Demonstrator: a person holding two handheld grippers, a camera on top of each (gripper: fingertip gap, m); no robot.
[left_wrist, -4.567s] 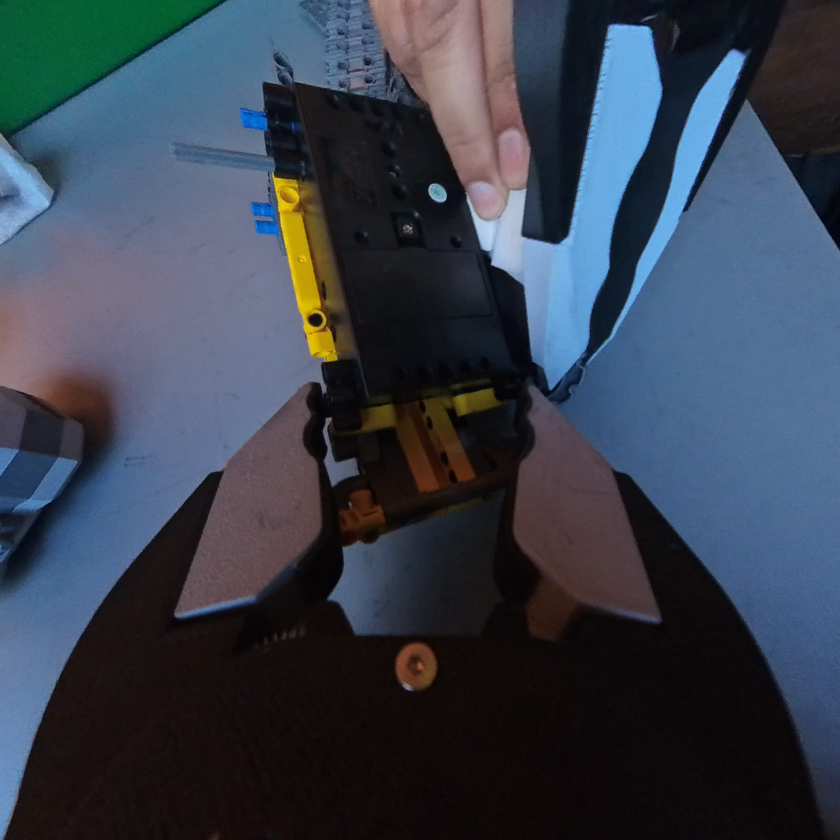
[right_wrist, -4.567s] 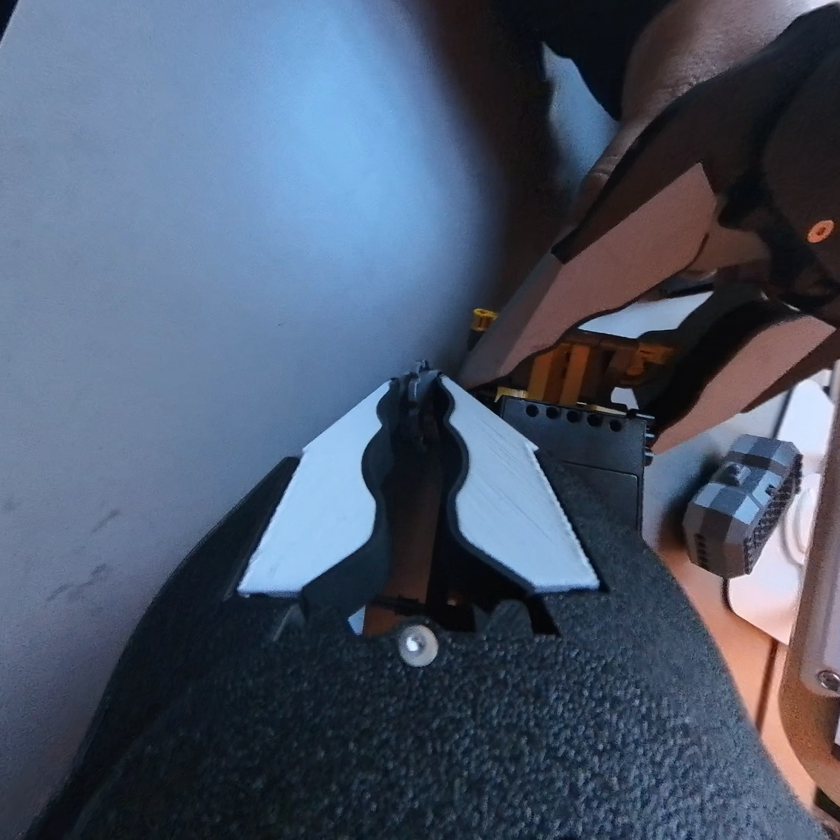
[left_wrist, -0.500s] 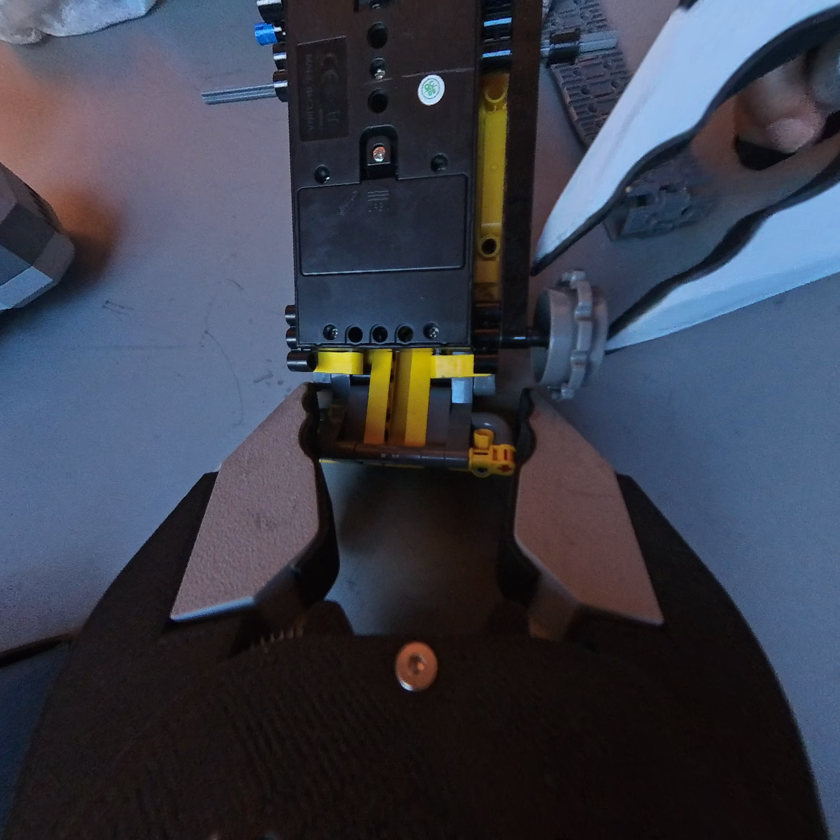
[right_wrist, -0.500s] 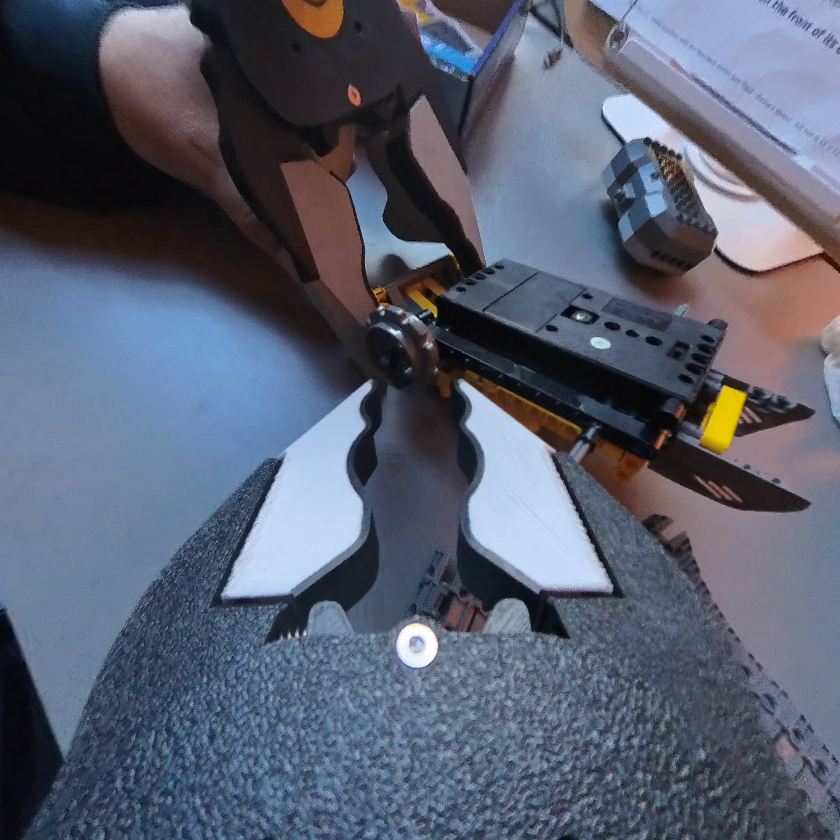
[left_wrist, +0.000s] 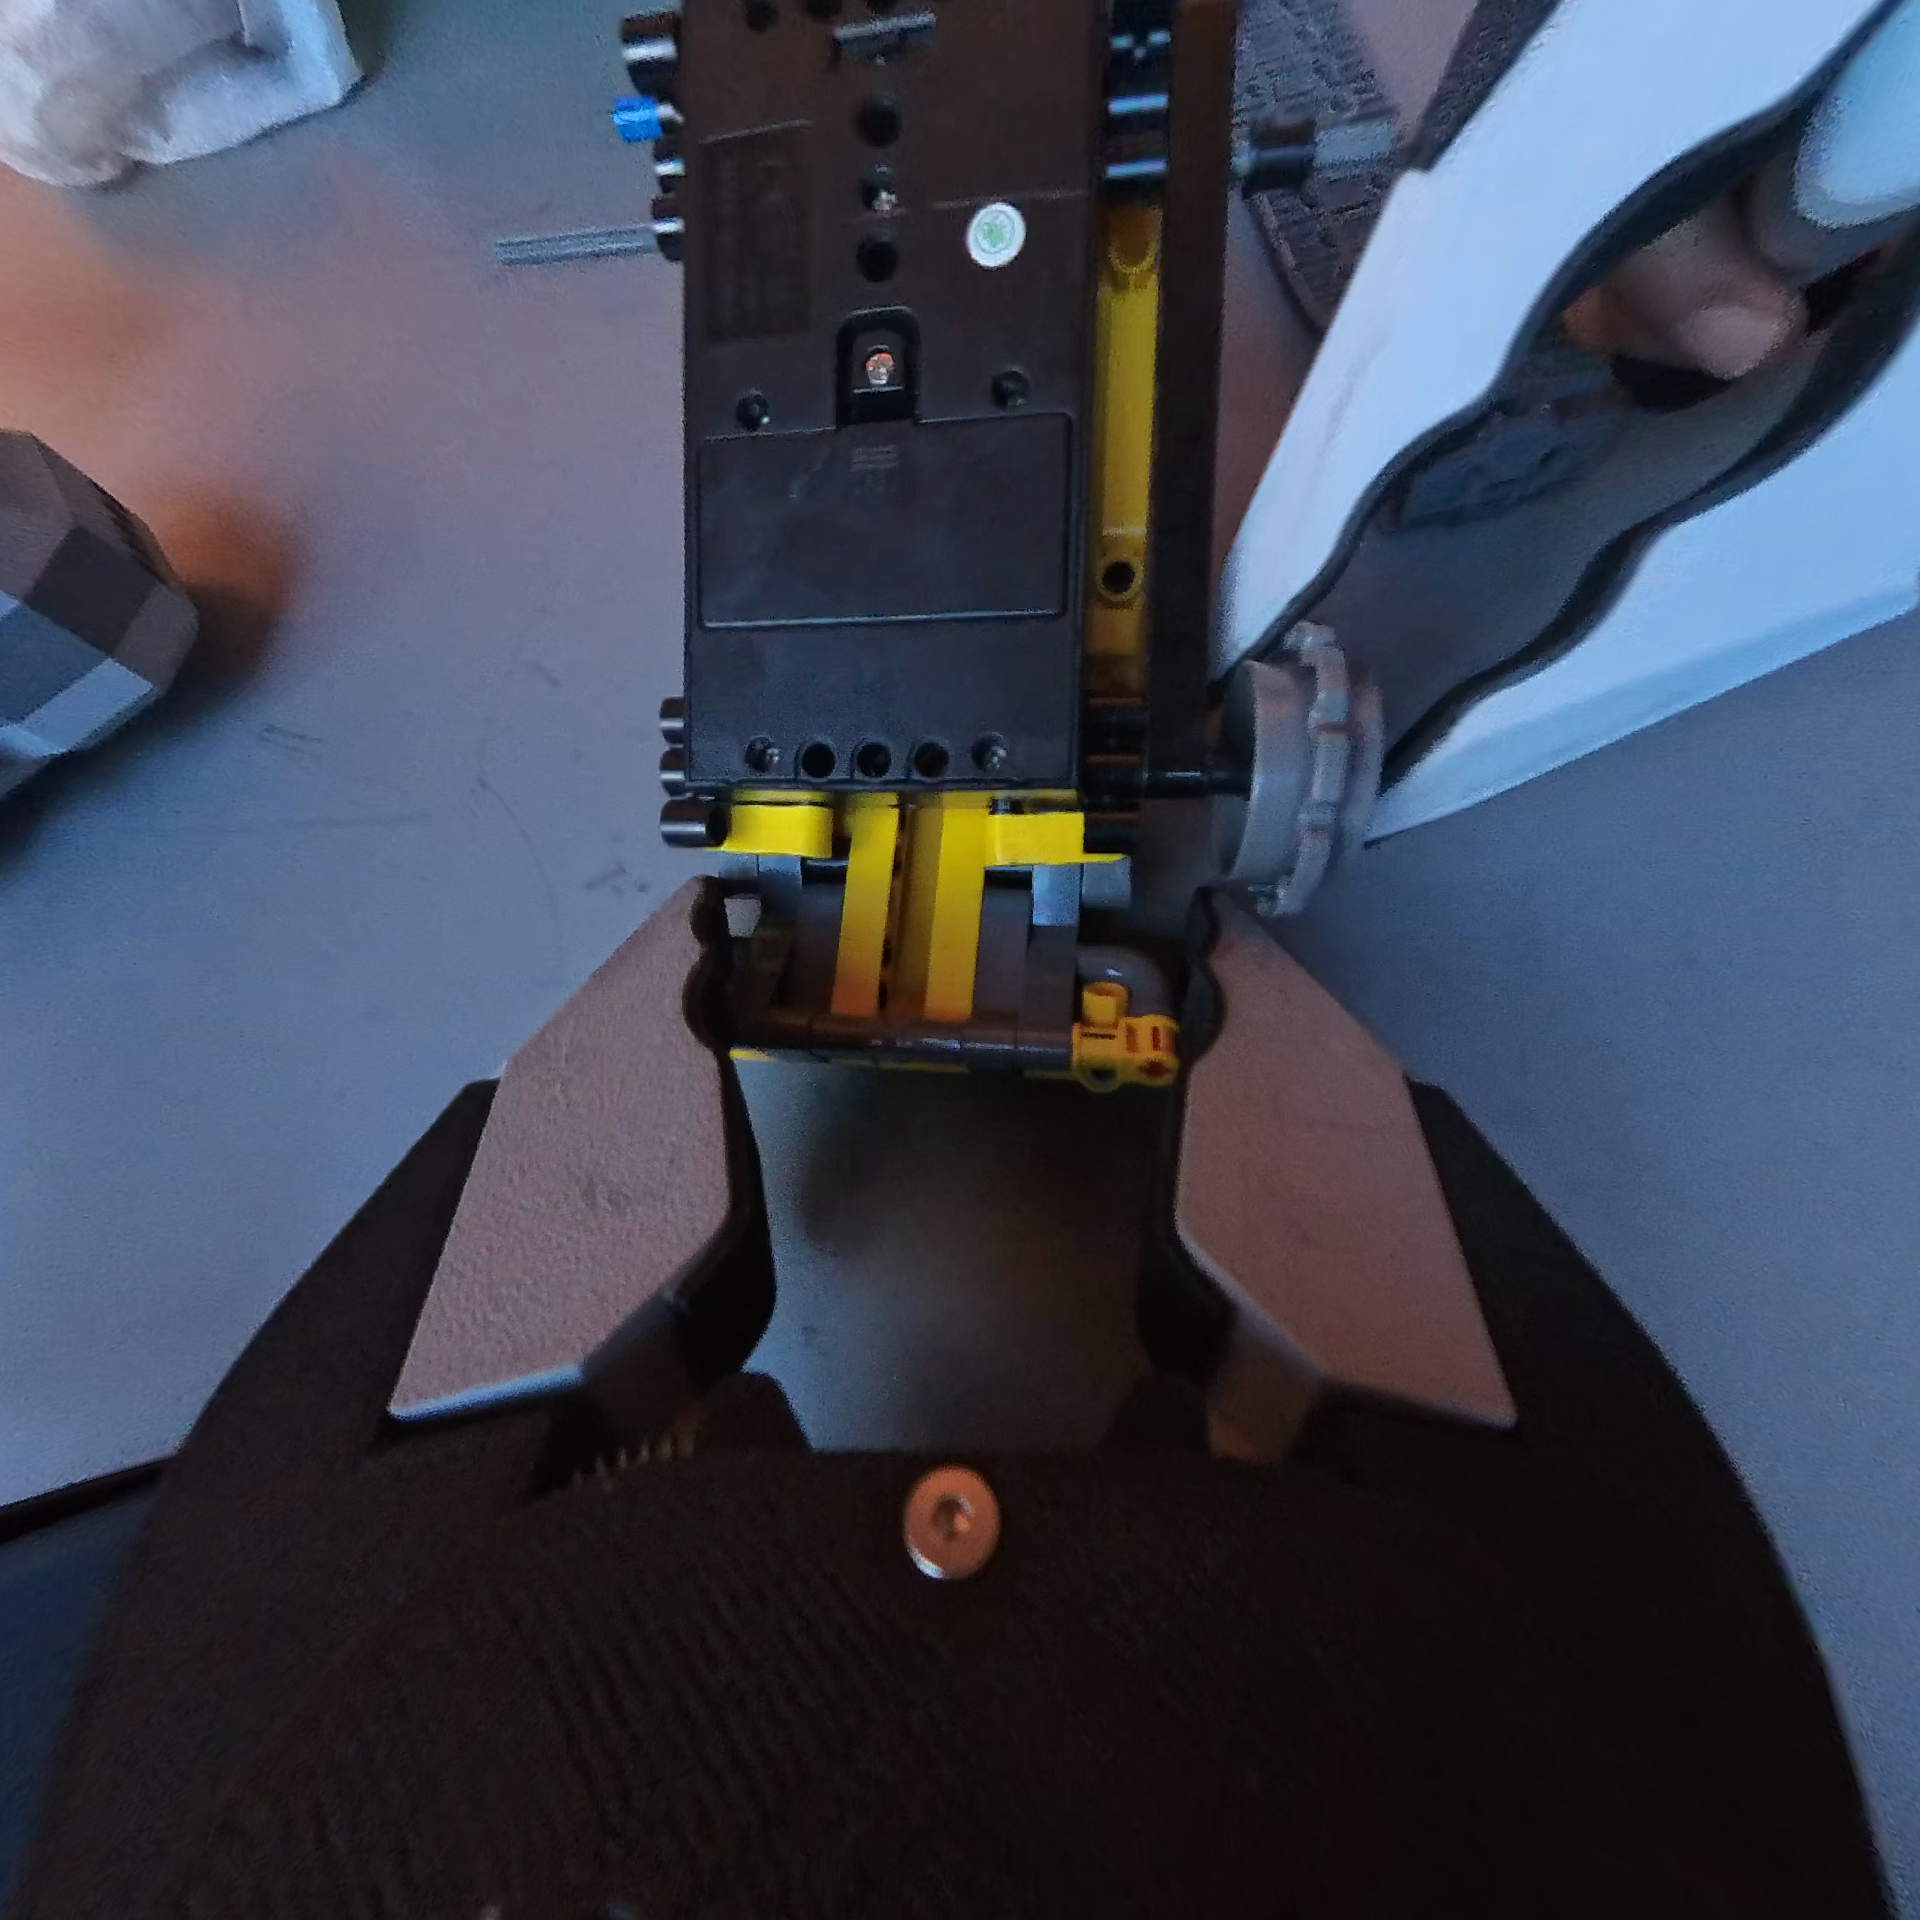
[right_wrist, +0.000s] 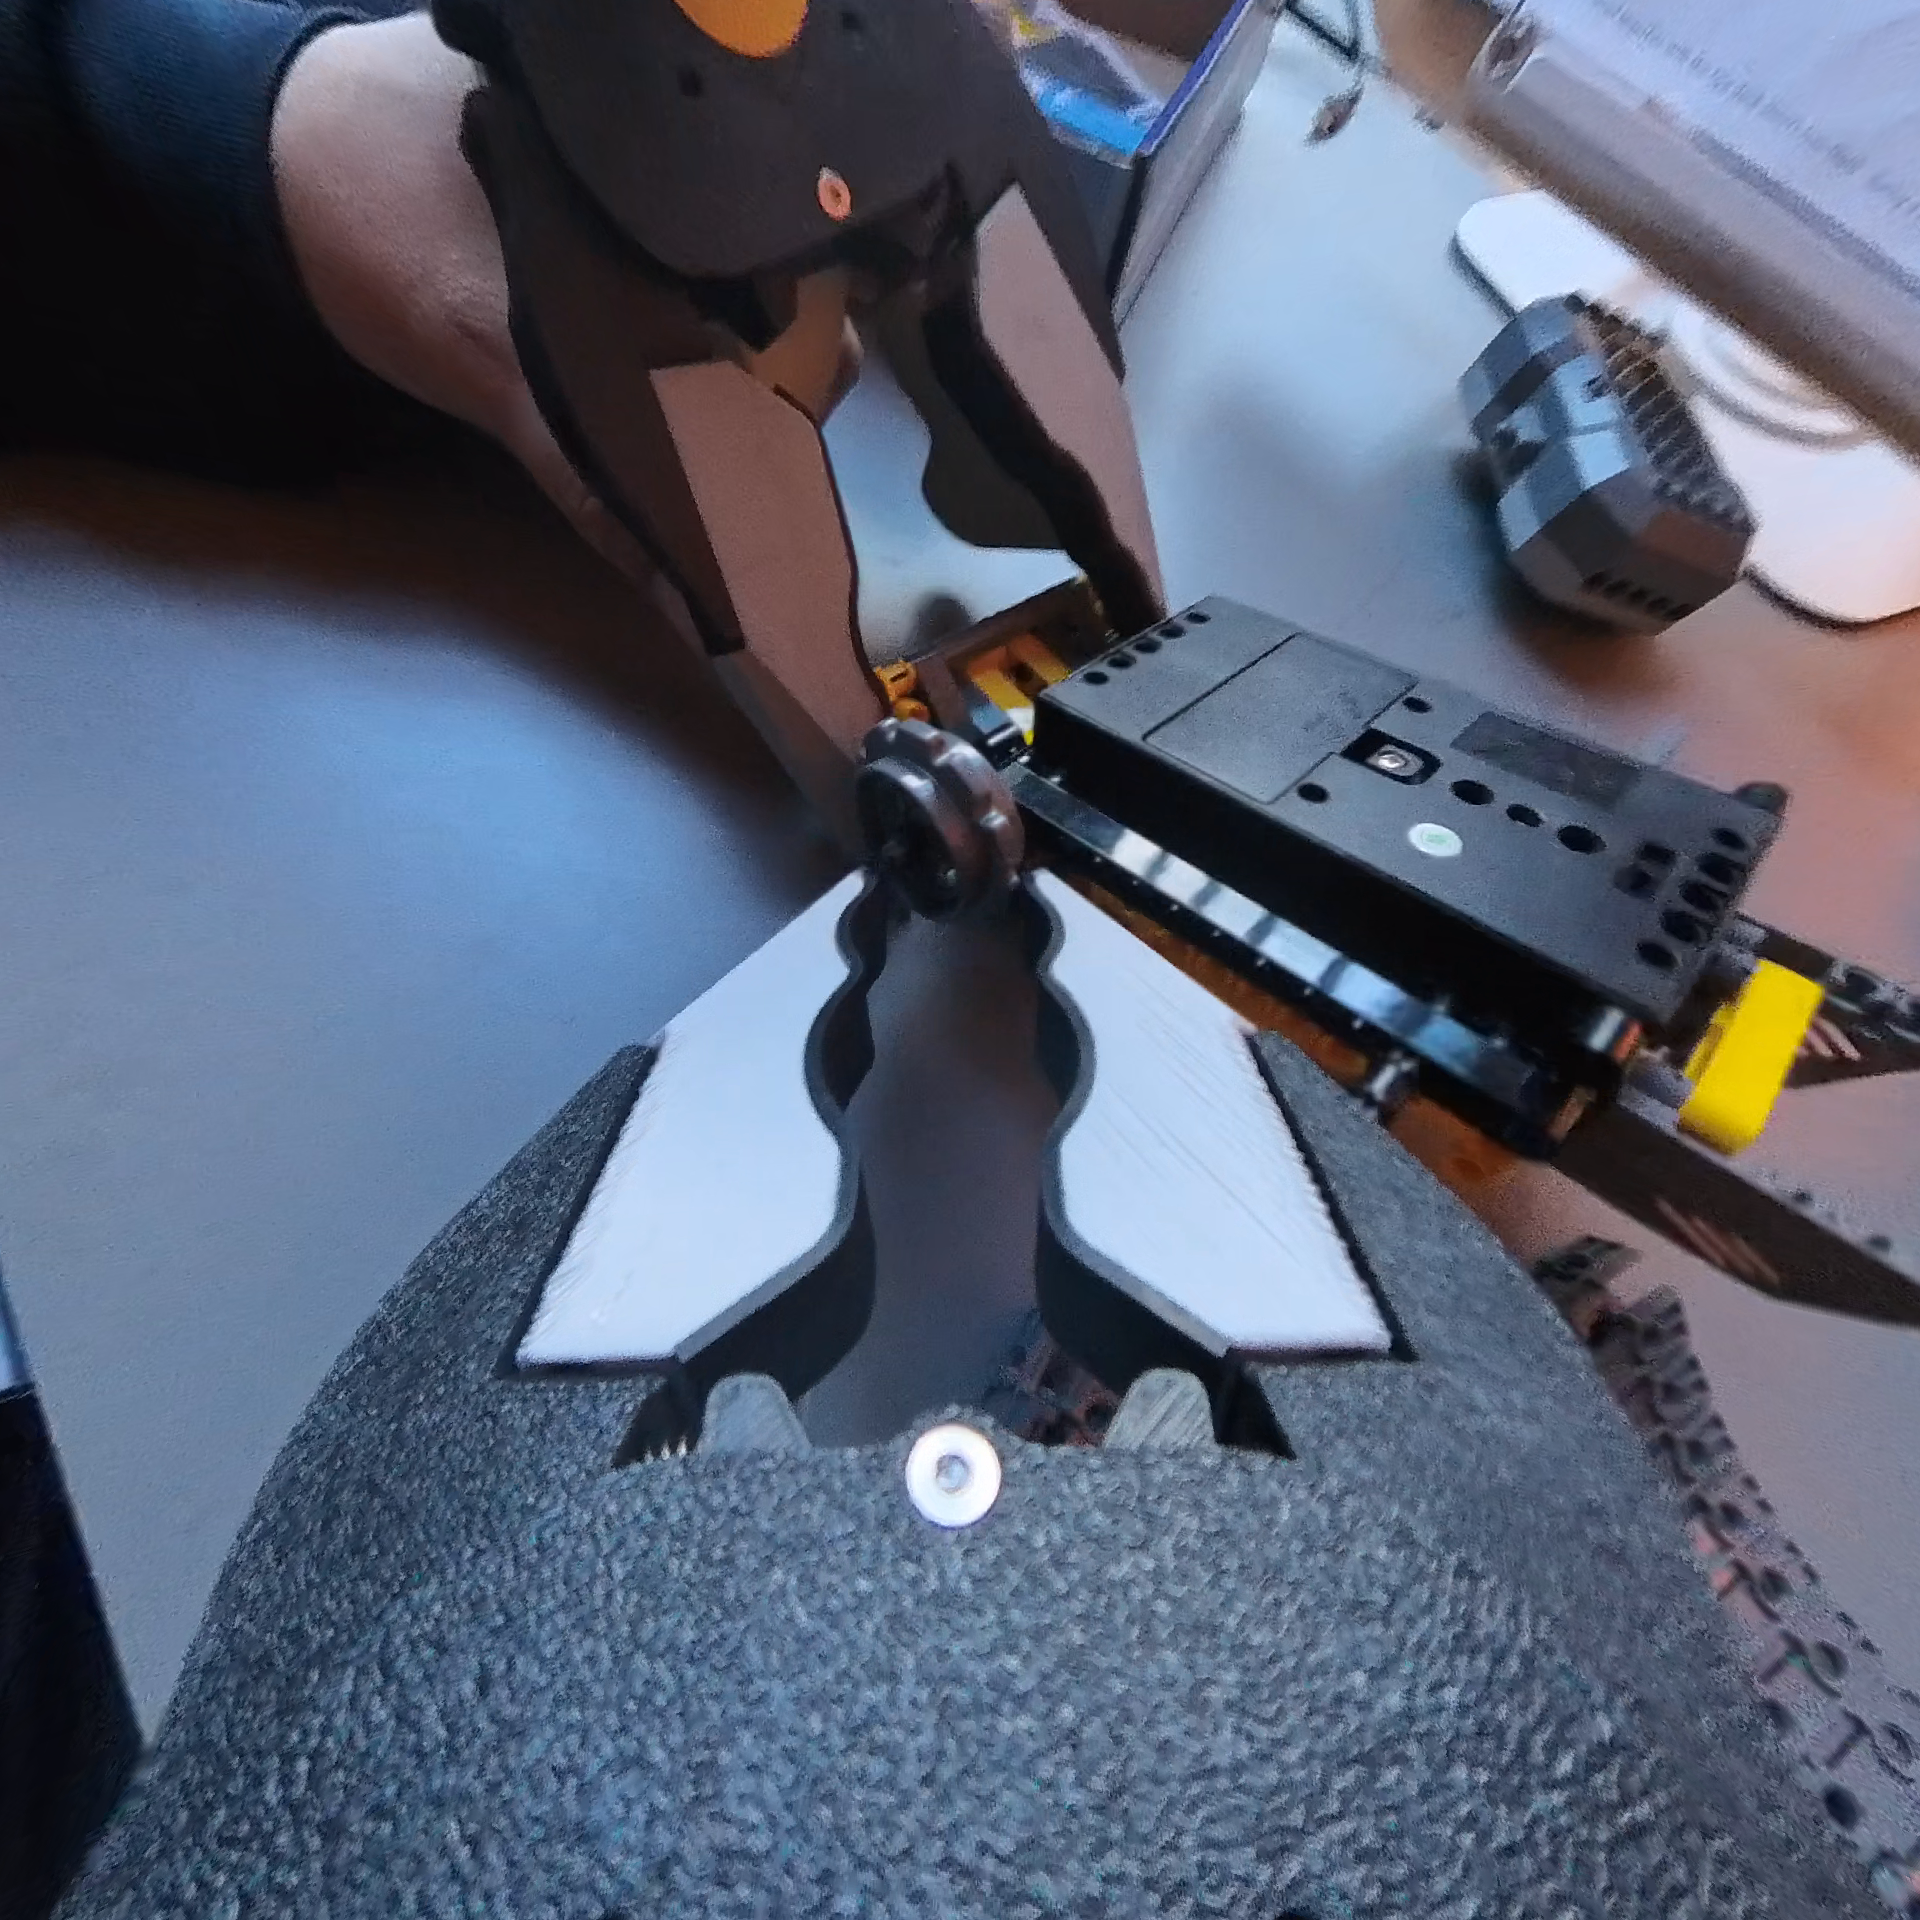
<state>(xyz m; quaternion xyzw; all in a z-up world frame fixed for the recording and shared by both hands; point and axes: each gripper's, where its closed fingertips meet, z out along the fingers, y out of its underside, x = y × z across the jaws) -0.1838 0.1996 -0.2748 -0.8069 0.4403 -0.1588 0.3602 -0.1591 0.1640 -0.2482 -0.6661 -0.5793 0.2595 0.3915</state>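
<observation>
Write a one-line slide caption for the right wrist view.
Right gripper meets a toothed wheel on a black-and-yellow brick model clamped by the left gripper.

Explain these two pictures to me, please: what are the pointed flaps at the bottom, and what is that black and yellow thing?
No robot here: a person holds a two-fingered clamp in each hand, each with a camera looking along its fingers. The flaps are those fingers.

One picture is from the left hand-held gripper, with brown fingers. It is shut on the yellow end of a brick-built toy vehicle, a black box turned underside up above a grey table.

The other is from the right hand-held gripper, with white fingers. Its tips sit on either side of a small toothed wheel on the model's side; whether they press it I cannot tell.

Also on the table: a grey blocky piece, a dark track strip and a crumpled white cloth.
</observation>
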